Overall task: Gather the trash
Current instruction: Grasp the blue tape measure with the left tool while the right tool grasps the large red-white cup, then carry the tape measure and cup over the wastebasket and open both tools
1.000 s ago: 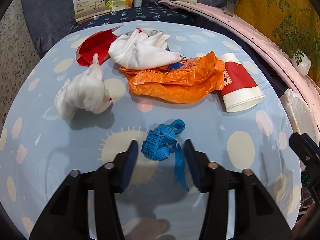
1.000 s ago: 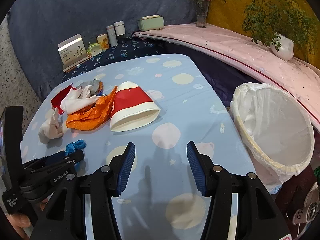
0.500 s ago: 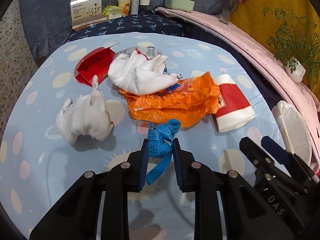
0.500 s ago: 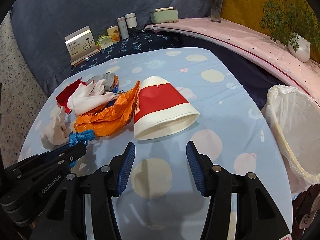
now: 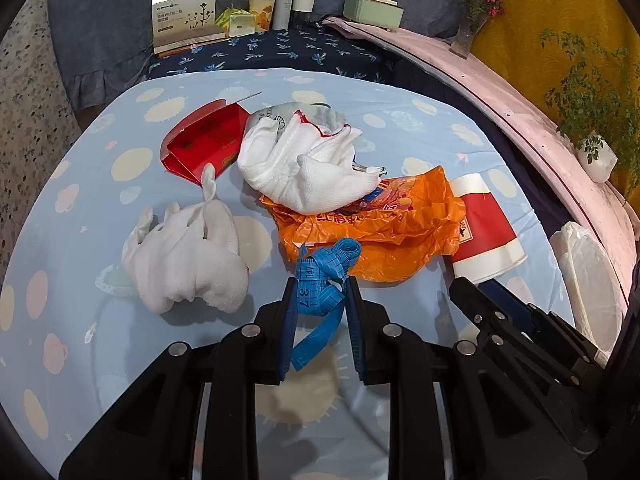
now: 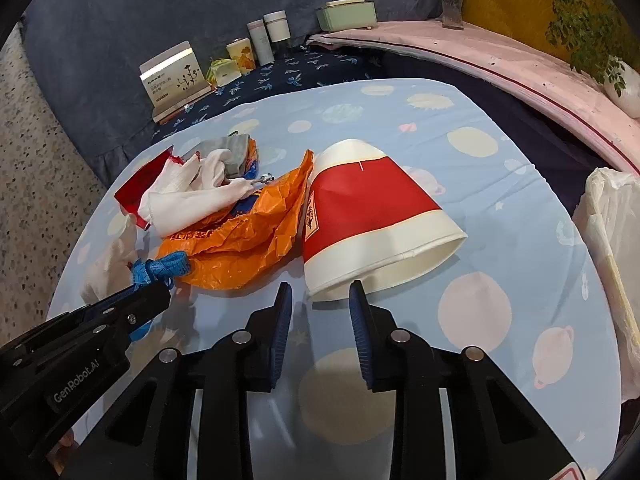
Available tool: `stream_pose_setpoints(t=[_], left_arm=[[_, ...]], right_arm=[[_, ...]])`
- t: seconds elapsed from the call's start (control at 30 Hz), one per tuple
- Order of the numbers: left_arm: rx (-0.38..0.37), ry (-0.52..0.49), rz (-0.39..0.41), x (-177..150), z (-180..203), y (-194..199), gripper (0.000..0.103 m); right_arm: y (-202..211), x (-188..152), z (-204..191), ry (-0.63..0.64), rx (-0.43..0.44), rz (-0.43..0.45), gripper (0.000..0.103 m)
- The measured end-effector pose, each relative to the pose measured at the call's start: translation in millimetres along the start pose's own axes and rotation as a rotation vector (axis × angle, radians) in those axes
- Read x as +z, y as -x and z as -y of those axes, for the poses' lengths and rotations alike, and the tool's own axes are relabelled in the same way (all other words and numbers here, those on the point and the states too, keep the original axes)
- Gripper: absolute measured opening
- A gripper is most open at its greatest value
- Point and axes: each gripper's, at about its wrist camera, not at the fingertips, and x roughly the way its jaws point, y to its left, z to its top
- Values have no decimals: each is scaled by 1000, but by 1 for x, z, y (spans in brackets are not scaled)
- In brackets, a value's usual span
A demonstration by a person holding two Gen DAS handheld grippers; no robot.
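Observation:
My left gripper is shut on a blue measuring tape, lifted above the table; one end hangs down. The tape also shows in the right wrist view. A red and white paper cup lies on its side, its rim right in front of my right gripper, which is open and narrowed. An orange plastic bag, two white cloths and a red carton lie on the blue dotted tablecloth.
A white-lined bin stands off the table's right edge. Boxes and jars line the back shelf. A pink ledge with potted plants curves along the right.
My left gripper closed on the blue tape and lifted it. My right gripper moved forward to the cup's rim and its jaws narrowed.

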Motion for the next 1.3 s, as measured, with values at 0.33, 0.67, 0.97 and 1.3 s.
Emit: stream_pose_setpoints(t=[0.33, 0.67, 0.97, 1.3], left_arm=[[-2, -11, -2, -4, 8, 2, 23], [-36, -80, 26, -6, 54, 21, 23], [-105, -172, 46, -5, 124, 36, 23], [-258, -291, 35, -8, 226, 40, 23]], right_arm=[[10, 3, 8, -29, 21, 40, 7], [61, 6, 50, -81, 3, 123, 7], [103, 3, 105, -142, -50, 187, 7], [141, -9, 192, -232, -160, 232, 7]])
